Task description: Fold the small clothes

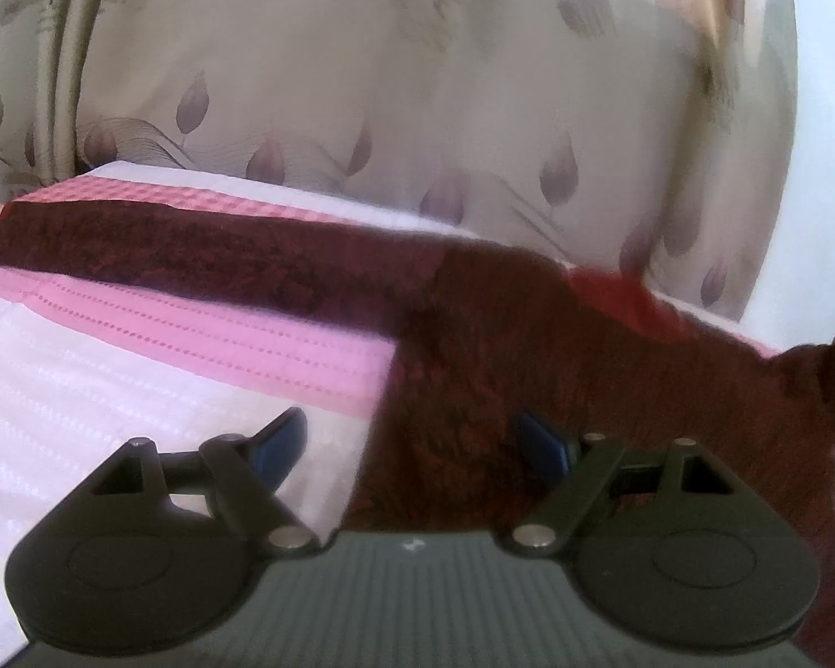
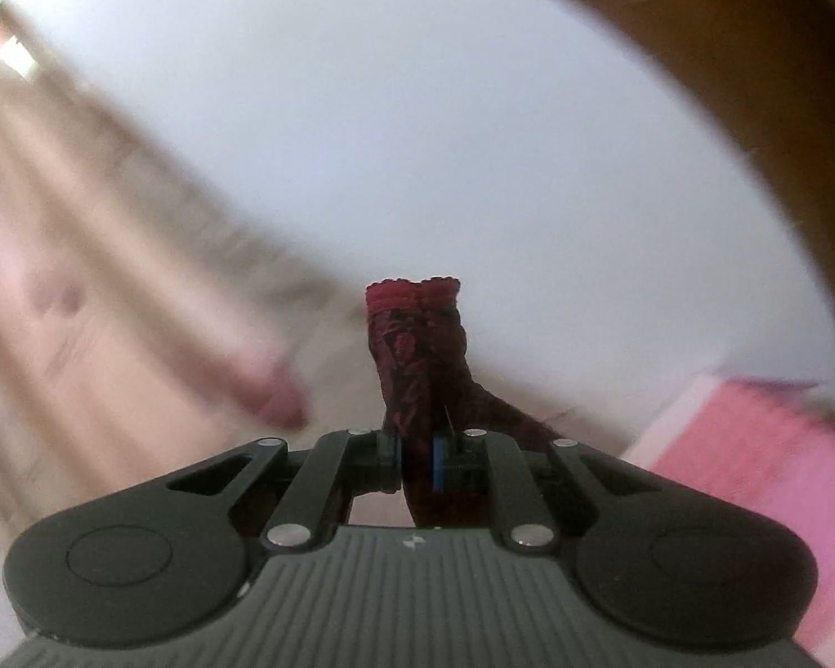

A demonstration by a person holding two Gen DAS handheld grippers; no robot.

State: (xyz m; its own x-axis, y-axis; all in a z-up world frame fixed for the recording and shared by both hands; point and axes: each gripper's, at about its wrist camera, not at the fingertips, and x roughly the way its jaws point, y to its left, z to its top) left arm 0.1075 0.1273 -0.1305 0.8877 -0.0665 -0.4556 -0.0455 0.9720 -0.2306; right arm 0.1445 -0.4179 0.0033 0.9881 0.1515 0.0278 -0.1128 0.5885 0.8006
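My right hand-held gripper (image 2: 417,459) pinches the garment (image 2: 417,356) end aloft, left hand-held gripper (image 1: 412,448) gapes over its body on the bed (image 1: 139,367); best carry across slowly, keeping edges aligned.

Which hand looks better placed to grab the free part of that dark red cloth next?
Left, probably. The left gripper hangs open over the dark red lace garment; the right gripper is already clamped on a bunch.

Bedroom corner with a bed

A beige leaf-patterned curtain (image 1: 362,83) is hanging behind the bed (image 1: 111,367), its pink-and-white cover lying flat; a white wall (image 2: 417,111) is showing beside it.
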